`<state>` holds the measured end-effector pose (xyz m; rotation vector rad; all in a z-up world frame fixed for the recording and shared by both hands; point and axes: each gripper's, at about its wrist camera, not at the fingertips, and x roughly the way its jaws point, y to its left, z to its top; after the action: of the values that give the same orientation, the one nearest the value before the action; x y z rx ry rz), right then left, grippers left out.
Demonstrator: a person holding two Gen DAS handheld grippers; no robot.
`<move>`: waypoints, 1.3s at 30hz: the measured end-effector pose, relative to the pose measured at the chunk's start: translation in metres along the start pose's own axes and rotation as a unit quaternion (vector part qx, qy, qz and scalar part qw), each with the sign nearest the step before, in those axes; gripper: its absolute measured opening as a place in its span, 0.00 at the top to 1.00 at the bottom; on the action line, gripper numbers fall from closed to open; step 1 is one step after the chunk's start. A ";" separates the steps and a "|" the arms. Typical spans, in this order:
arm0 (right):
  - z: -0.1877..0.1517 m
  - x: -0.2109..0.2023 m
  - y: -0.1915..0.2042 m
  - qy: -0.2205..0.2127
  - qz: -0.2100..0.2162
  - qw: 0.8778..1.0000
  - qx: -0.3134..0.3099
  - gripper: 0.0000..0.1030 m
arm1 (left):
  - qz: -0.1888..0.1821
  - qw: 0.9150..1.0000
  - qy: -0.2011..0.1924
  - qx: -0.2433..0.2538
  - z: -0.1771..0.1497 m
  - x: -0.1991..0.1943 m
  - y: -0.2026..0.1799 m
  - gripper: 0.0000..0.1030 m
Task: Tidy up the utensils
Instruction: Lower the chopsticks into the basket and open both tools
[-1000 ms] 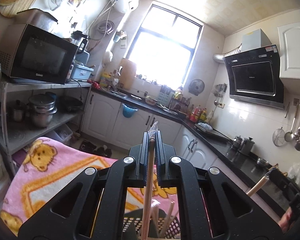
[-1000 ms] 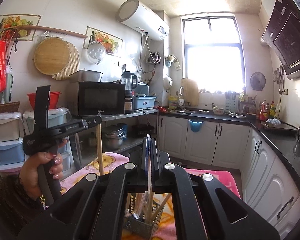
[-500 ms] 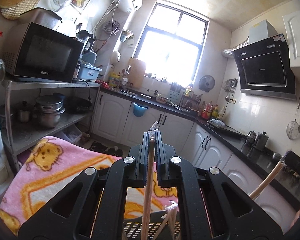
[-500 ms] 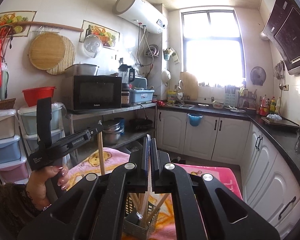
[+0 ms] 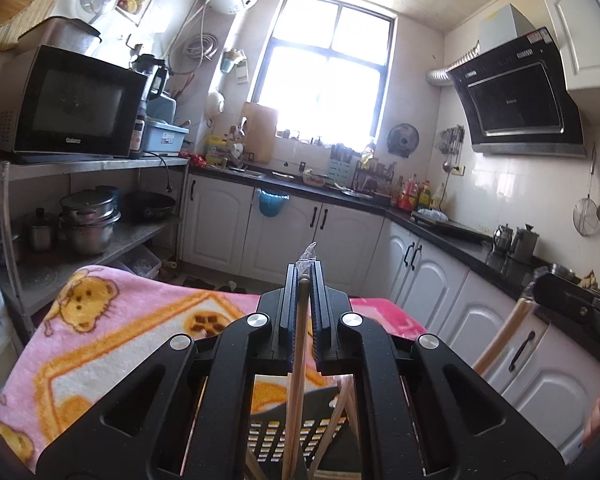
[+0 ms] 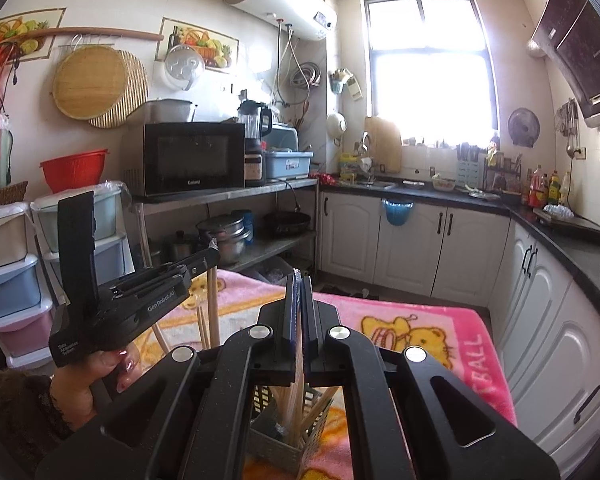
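My left gripper (image 5: 303,276) is shut on a wooden chopstick (image 5: 296,376) that hangs straight down toward a grey slotted utensil holder (image 5: 288,436) below it. It also shows in the right wrist view (image 6: 214,254), holding its chopstick (image 6: 212,304) upright. My right gripper (image 6: 298,280) is shut on a thin chopstick (image 6: 298,384) whose lower end stands in the holder (image 6: 276,436) among several other chopsticks. In the left wrist view the right gripper (image 5: 540,284) sits at the right edge with its chopstick (image 5: 500,336) slanting down.
The holder stands on a table covered by a pink bear-print blanket (image 6: 420,336). A metal shelf with a microwave (image 6: 192,156) and pots (image 5: 88,220) is on the left. White cabinets and a black counter (image 6: 560,236) run along the back and right.
Both grippers have sunk lower toward the holder, still shut on their chopsticks. The right chopstick now reaches deeper among the others.
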<state>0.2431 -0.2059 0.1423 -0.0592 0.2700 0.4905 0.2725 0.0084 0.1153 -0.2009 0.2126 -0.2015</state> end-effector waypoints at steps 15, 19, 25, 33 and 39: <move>-0.029 0.023 -0.002 0.041 -0.003 0.999 0.025 0.97 | -0.017 0.999 0.044 0.006 -0.028 -0.001 0.000 0.96; -0.033 0.021 -0.005 0.045 -0.004 0.998 0.032 0.90 | -0.019 0.998 0.058 0.008 -0.032 -0.006 -0.001 0.95; -0.036 0.014 -0.007 0.049 -0.008 0.998 0.042 0.80 | -0.023 0.996 0.080 0.010 -0.036 -0.012 -0.002 0.90; -0.040 0.001 -0.007 0.047 -0.016 0.998 0.039 0.66 | -0.020 0.995 0.096 0.011 -0.040 -0.023 0.000 0.76; -0.046 -0.010 -0.007 0.048 -0.023 0.998 0.039 0.59 | -0.022 0.994 0.109 -0.001 -0.039 -0.035 0.005 0.59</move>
<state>0.2264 -0.2220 0.1006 -0.0129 0.3816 0.4318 0.2314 0.0141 0.0835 -0.1852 0.4258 -0.2667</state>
